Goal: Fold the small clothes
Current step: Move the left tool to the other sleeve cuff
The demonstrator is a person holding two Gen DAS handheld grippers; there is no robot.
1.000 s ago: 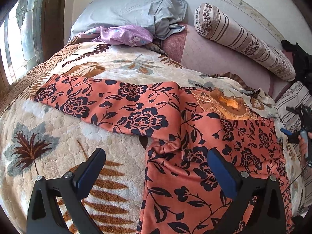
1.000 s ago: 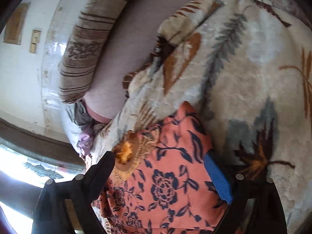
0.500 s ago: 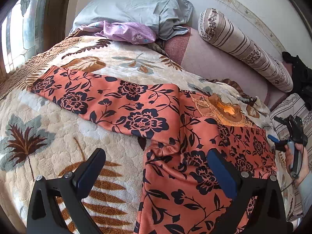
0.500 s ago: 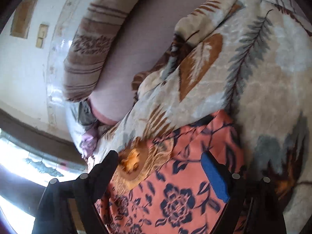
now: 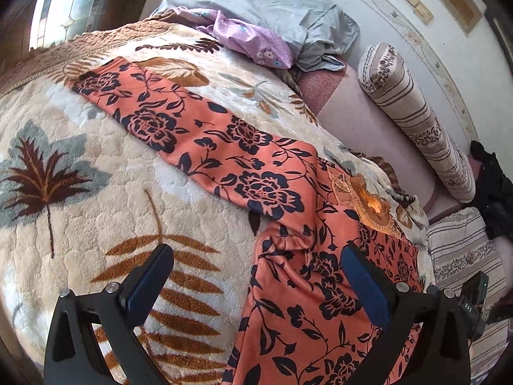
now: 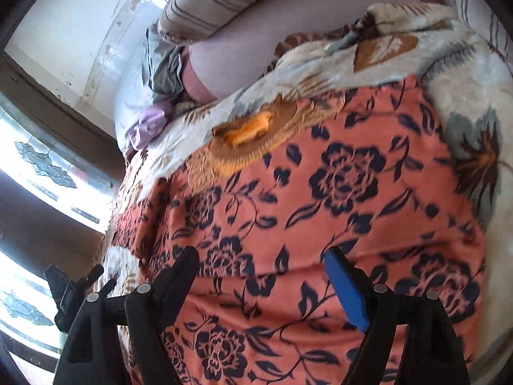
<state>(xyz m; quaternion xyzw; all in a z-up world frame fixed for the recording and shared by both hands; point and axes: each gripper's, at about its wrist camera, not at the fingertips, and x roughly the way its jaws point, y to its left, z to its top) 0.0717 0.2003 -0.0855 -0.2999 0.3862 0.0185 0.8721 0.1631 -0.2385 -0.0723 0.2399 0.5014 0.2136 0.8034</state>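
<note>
An orange garment with dark blue flowers lies spread on the bed, one long sleeve stretched to the far left, an embroidered gold neckline at the right. My left gripper is open and empty above the armpit fold, its right finger over the body of the garment. My right gripper is open and empty just above the garment's body, neckline ahead of it. The right gripper also shows in the left wrist view at the lower right edge.
The bed carries a cream fleece blanket with leaf prints. A grey pillow and a purple cloth lie at the head. A striped bolster runs along the wall. A window is at the left.
My right gripper has moved back and over the garment, so more of the orange cloth fills its view. My left gripper has shifted and turned slightly. Both stayed open.
</note>
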